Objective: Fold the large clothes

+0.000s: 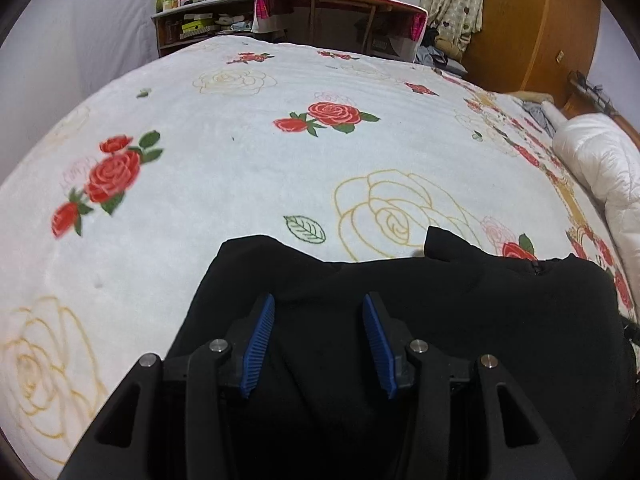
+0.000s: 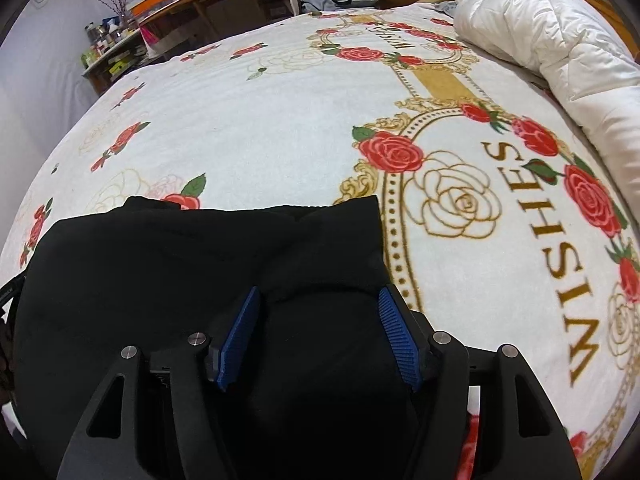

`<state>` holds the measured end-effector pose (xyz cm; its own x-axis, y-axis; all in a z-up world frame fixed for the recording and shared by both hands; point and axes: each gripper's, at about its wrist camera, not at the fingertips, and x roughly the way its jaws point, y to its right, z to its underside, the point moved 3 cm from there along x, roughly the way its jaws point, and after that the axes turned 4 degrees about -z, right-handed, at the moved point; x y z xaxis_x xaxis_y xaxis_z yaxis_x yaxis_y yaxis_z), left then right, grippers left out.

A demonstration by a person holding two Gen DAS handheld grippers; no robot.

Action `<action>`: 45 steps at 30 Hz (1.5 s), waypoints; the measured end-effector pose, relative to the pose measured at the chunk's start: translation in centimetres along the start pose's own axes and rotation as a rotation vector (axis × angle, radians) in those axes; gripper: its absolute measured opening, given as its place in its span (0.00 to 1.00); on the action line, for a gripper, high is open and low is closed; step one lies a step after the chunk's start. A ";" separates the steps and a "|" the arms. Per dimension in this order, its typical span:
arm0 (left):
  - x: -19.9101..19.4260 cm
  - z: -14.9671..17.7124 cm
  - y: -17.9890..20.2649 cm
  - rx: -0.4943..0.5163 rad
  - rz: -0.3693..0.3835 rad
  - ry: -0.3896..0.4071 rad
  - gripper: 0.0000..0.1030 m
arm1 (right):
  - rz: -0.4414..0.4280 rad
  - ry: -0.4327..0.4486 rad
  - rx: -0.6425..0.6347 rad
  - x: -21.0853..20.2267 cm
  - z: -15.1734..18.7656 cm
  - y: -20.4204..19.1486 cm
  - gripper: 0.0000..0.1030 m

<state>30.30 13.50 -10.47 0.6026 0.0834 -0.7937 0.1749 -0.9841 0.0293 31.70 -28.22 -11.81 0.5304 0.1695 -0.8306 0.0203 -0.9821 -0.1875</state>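
Note:
A black garment (image 1: 460, 304) lies folded on the near part of the bed, with a zipper showing on its far right edge in the left wrist view. It also fills the lower left of the right wrist view (image 2: 160, 264). My left gripper (image 1: 319, 302) is open, its blue pads spread above the garment's left part. My right gripper (image 2: 320, 294) is open above the garment's right part, with a fold of black cloth lying between its pads. Neither gripper pinches the cloth.
The bed is covered by a white blanket (image 1: 240, 168) with red roses and gold "WISHES" lettering (image 2: 552, 264). A rolled white quilt (image 2: 560, 48) lies along the right side. A wooden desk (image 1: 340, 12) and cluttered shelf (image 1: 196, 24) stand beyond the far edge.

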 end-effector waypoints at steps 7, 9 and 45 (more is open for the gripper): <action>-7.2 0.8 -0.2 0.012 0.013 0.075 0.47 | -0.019 0.103 -0.014 -7.2 1.2 -1.6 0.60; -9.4 1.6 -0.2 0.011 0.025 0.096 0.49 | -0.038 0.138 -0.015 -9.6 2.1 -2.3 0.60; -27.1 20.0 3.4 0.150 0.056 0.058 0.69 | -0.088 0.213 -0.187 -25.5 22.6 -12.0 0.67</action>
<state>-0.98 4.77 -1.02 0.6526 0.0321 -0.7570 0.0236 -0.9995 -0.0220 -1.23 -18.92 -0.27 0.6852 0.2535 -0.6828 0.2199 -0.9657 -0.1379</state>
